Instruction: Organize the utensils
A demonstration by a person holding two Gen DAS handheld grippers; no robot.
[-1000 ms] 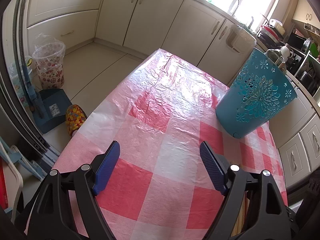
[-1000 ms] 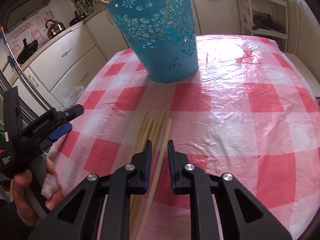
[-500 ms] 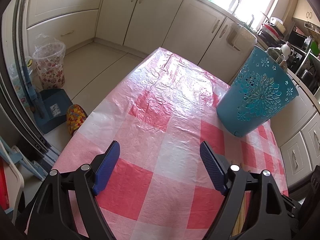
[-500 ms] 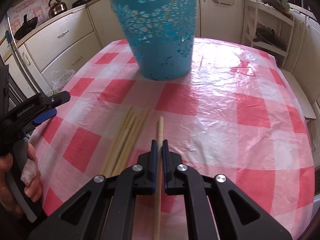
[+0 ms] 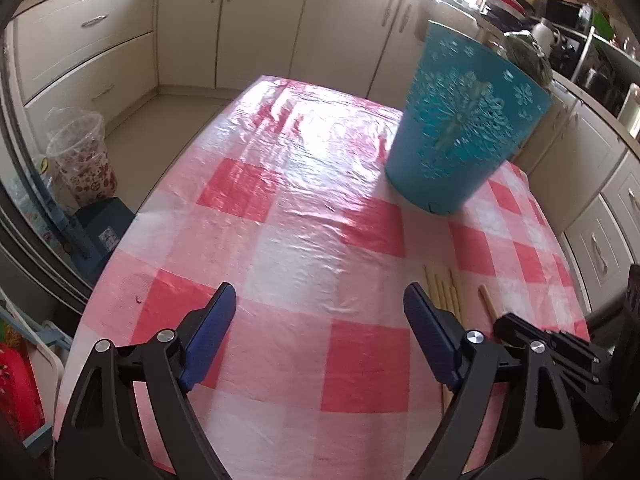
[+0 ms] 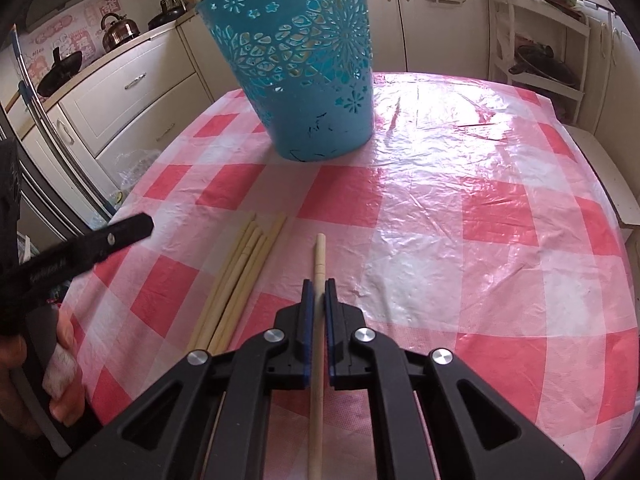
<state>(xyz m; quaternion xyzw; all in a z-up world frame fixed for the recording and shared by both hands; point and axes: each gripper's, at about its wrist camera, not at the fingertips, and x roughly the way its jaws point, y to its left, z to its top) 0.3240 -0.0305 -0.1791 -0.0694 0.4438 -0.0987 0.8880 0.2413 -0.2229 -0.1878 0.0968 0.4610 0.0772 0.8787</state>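
So the table (image 6: pixel 460 240) with its pink and white checked plastic cover takes up most of both views, and the one blue bucket (image 6: pixel 304 76) with flower cutouts stands upright at the far end, a bit left of centre from the right camera. Can't see down into it, so no idea if anything's been dropped in yet, but going by what's lying out I'd say this job has barely started. Near the front edge there's a loose bundle of chopsticks (image 6: pixel 236 280) flat on the cover, I count five, though they overlap so don't hold me to it. Just to the right of that bundle is one more single chopstick (image 6: pixel 319 256), slightly apart from the rest, and the right gripper (image 6: pixel 319 292) is clamped on it around the middle, tip pointing toward the bucket. It looks still down at table level, not lifted yet. The left gripper (image 5: pixel 316 312) sits off to the left with its jaws spread wide and nothing between them, only bare cover. So one stick grabbed, roughly five to go, all still needing to end up in the bucket I guess.
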